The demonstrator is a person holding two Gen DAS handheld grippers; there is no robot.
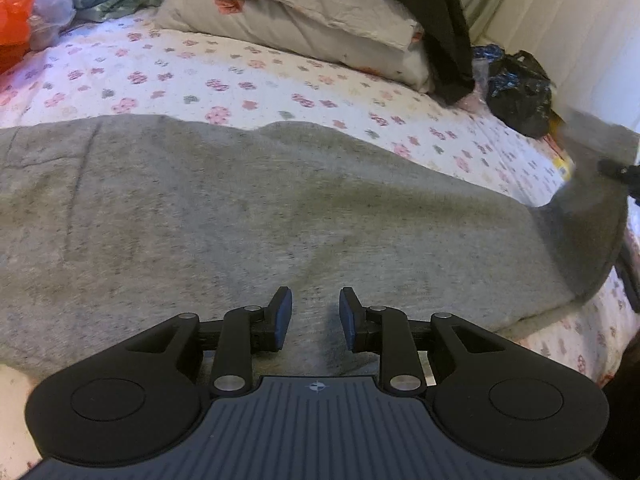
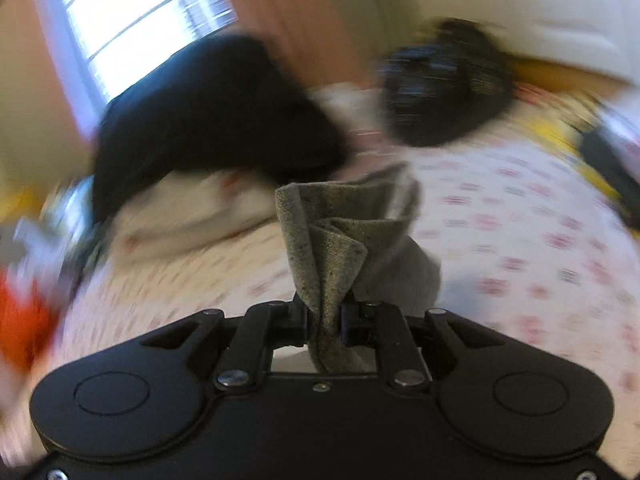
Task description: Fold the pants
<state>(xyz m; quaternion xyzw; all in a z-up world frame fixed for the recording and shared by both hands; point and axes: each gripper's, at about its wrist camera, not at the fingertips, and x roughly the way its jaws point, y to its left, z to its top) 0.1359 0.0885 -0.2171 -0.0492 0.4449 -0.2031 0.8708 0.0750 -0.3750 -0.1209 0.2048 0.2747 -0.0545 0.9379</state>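
The grey sweatpants (image 1: pixel 240 208) lie spread across the flowered bedspread (image 1: pixel 240 76). My left gripper (image 1: pixel 315 312) hovers just above the pants near their front edge, open and empty. At the far right of the left wrist view the pants' end (image 1: pixel 592 168) is lifted and blurred, with my right gripper (image 1: pixel 624 170) holding it. In the right wrist view my right gripper (image 2: pixel 324 316) is shut on a bunched fold of the grey pants (image 2: pixel 332 248), held above the bed.
A pillow (image 1: pixel 304 20) with a black garment (image 1: pixel 432 12) over it lies at the back. A black plastic bag (image 1: pixel 520 92) sits at the back right. Orange and clear bags (image 1: pixel 24 12) lie at the back left. The right wrist view is motion-blurred.
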